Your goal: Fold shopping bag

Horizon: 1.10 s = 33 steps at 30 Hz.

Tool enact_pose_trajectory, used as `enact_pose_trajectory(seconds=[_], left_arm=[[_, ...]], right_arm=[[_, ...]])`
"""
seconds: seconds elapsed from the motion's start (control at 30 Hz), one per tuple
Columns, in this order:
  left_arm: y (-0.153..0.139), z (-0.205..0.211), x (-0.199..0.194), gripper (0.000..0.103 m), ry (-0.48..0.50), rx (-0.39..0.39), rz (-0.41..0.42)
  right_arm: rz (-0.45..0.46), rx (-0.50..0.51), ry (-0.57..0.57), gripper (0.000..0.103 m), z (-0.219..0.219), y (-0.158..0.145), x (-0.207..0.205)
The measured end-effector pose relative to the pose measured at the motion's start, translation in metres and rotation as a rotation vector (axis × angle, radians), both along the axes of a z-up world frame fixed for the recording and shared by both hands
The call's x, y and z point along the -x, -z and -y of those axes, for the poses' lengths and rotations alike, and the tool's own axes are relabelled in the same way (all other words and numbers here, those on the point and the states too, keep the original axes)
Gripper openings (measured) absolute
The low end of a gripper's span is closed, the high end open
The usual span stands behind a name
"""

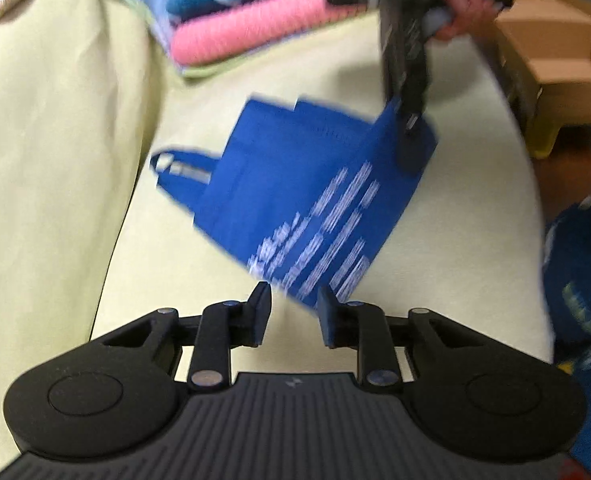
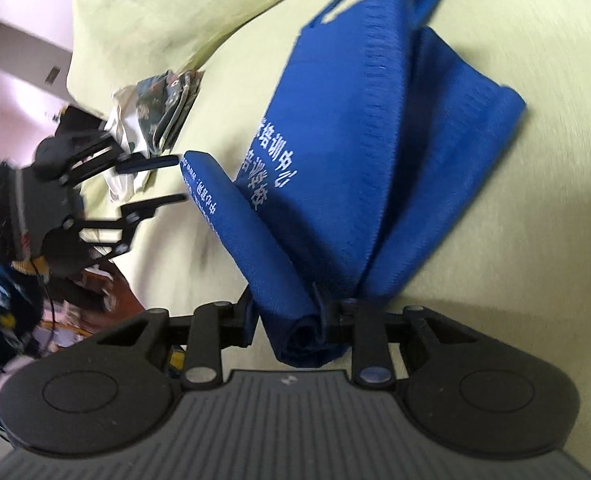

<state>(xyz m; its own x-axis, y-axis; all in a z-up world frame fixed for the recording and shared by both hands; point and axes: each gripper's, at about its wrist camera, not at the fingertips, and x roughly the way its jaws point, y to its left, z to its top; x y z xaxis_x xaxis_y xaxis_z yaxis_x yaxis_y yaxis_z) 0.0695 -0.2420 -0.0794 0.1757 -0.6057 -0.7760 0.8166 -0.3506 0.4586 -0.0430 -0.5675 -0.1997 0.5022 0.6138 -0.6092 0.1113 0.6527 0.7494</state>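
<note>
A blue non-woven shopping bag [image 1: 295, 200] with white print lies partly lifted on a pale green sofa seat [image 1: 199, 272]; its handles [image 1: 175, 168] point left. My right gripper [image 2: 291, 320] is shut on a bunched corner of the shopping bag [image 2: 335, 140], and the fabric fans out from its jaws. In the left wrist view that right gripper [image 1: 409, 140] comes down from the upper right, held by a hand [image 1: 455, 0]. My left gripper [image 1: 294, 294] stands open just short of the bag's near printed edge, holding nothing. The right wrist view shows the left gripper [image 2: 175, 180] open beside a rolled fold.
The sofa backrest [image 1: 55, 120] rises on the left. Folded pink and blue knitwear [image 1: 247, 28] is stacked at the far end of the seat. A cardboard box [image 1: 547, 52] stands beyond the seat's right edge. A patterned item [image 2: 159, 120] is wedged in the sofa crease.
</note>
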Motion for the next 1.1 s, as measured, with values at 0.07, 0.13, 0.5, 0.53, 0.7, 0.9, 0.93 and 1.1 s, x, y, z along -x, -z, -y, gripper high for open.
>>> enact_pose_trajectory(seconds=[0.07,0.13,0.5,0.53,0.7,0.9,0.93,1.1], left_arm=[[-0.001,0.003,0.011,0.03,0.046,0.012,0.015],[0.002,0.008,0.019,0.03,0.075,0.013,0.025],[0.033,0.036,0.013,0.025,0.081,-0.055,0.036],[0.035,0.038,0.013,0.021,0.073,-0.063,0.033],[0.044,0.052,0.01,0.0,0.004,-0.1,-0.019],[0.045,0.05,0.016,0.0,-0.014,-0.088,-0.01],[0.045,0.049,0.017,0.0,-0.015,-0.086,-0.009],[0.043,0.047,0.02,0.0,-0.015,-0.086,-0.003]], right_arm=[[-0.031,-0.021,0.001,0.023,0.003,0.002,-0.005],[-0.06,-0.034,0.0,0.023,0.004,0.003,-0.011],[-0.183,-0.084,0.0,0.021,0.01,0.009,-0.037],[-0.192,-0.089,0.004,0.021,0.011,0.009,-0.038],[-0.182,-0.064,0.097,0.022,0.009,0.001,-0.035],[0.062,0.554,0.282,0.044,-0.06,-0.053,0.002],[0.11,0.683,0.304,0.044,-0.077,-0.058,0.01],[0.309,1.04,0.225,0.013,-0.154,-0.05,0.027]])
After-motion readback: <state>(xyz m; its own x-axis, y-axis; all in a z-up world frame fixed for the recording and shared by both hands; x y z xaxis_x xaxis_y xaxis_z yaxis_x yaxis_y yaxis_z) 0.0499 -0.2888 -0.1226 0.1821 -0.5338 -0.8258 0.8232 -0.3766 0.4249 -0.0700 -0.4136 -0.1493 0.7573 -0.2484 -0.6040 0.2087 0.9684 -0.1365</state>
